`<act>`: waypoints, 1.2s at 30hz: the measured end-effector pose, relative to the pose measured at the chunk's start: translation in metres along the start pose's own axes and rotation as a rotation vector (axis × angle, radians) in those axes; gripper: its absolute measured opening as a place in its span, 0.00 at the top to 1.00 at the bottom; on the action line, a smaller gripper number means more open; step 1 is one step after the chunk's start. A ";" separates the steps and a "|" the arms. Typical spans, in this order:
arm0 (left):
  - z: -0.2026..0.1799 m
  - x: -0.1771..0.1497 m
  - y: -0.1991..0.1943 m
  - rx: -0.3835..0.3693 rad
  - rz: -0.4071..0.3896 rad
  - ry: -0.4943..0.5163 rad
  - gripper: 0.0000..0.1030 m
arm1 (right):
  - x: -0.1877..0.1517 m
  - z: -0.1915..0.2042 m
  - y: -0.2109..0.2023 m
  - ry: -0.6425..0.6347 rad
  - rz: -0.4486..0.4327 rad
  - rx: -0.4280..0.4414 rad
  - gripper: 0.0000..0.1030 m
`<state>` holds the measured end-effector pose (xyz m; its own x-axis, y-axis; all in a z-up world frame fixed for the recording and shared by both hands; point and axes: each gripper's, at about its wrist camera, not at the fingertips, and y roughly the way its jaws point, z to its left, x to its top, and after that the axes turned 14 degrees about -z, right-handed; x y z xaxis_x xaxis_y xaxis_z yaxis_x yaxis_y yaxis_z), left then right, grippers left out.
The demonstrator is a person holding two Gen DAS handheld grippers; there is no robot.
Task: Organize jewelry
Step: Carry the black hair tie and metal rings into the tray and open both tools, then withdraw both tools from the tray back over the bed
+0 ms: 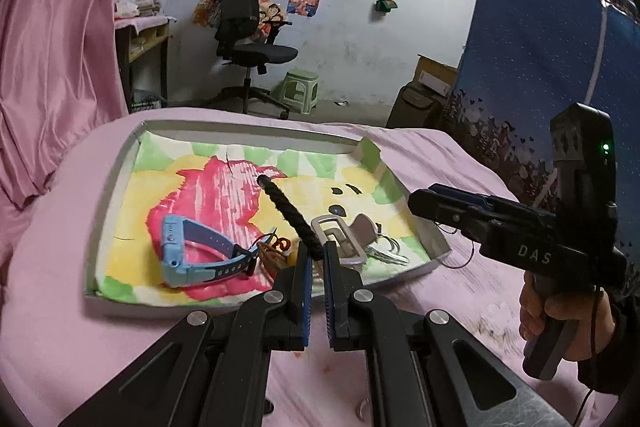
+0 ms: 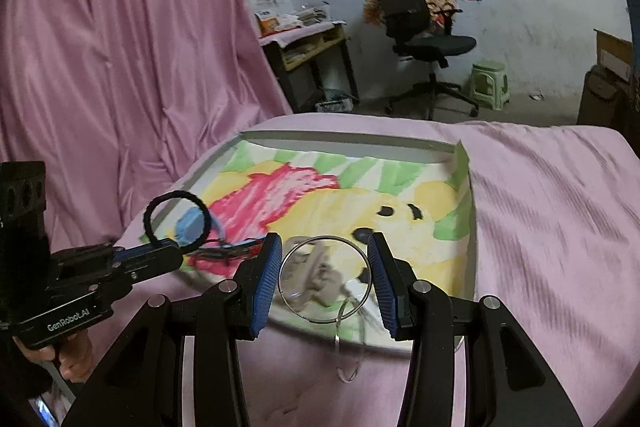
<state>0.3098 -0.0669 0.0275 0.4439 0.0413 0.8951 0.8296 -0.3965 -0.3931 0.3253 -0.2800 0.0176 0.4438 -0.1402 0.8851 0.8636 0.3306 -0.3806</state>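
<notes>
While the tray is still filling, here is how things lie:

Black ring: a dark braided bangle (image 2: 176, 223), pinched at its rim by the left gripper (image 1: 318, 259), held up over the tray's near-left part above the watch.

Left gripper: jaws closed on the black ring; edge-on in its own view, a full hoop from the right.

Clear bangle: a thin transparent hoop (image 2: 324, 279) sits between the blue pads (image 2: 266, 281) of the right gripper (image 2: 324, 285); the jaws stand apart, and whether the pads touch it I cannot tell.

Tray: a shallow box (image 1: 120, 179) with a painted liner, on the pink bedcover (image 1: 60, 327).

Already inside: blue watch (image 1: 192, 255), keys with a grey fob (image 1: 360, 235), a small orange charm (image 1: 280, 245).

Doing it well: lower the black ring onto bare liner beyond the watch, tilt it flat, then release low so it does not roll.

Risk: the clear bangle looks slippery; a firm, centred squeeze seems wise.
</notes>
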 end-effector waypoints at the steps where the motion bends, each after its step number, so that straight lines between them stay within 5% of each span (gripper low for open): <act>1: 0.001 -0.001 0.003 -0.001 0.003 -0.006 0.94 | -0.002 -0.002 0.003 -0.004 0.002 -0.008 0.61; 20: 0.007 -0.023 0.030 0.060 0.129 -0.031 0.93 | -0.044 -0.005 0.039 -0.039 0.120 -0.054 0.61; 22: 0.007 -0.023 0.027 0.067 0.124 -0.022 0.89 | -0.044 -0.006 0.035 -0.037 0.110 -0.060 0.54; 27: 0.006 -0.021 0.012 0.081 0.075 -0.010 0.58 | -0.040 -0.004 0.018 -0.043 0.063 -0.069 0.52; 32: 0.003 -0.018 -0.006 0.101 0.021 0.009 0.54 | -0.035 0.000 -0.007 -0.047 -0.017 -0.072 0.41; 36: 0.000 -0.017 -0.029 0.135 -0.062 0.023 0.32 | -0.033 0.008 -0.030 -0.055 -0.081 -0.075 0.35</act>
<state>0.2782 -0.0559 0.0239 0.3838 0.0397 0.9226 0.8939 -0.2666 -0.3604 0.2831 -0.2773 0.0022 0.3596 -0.1115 0.9264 0.9125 0.2494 -0.3242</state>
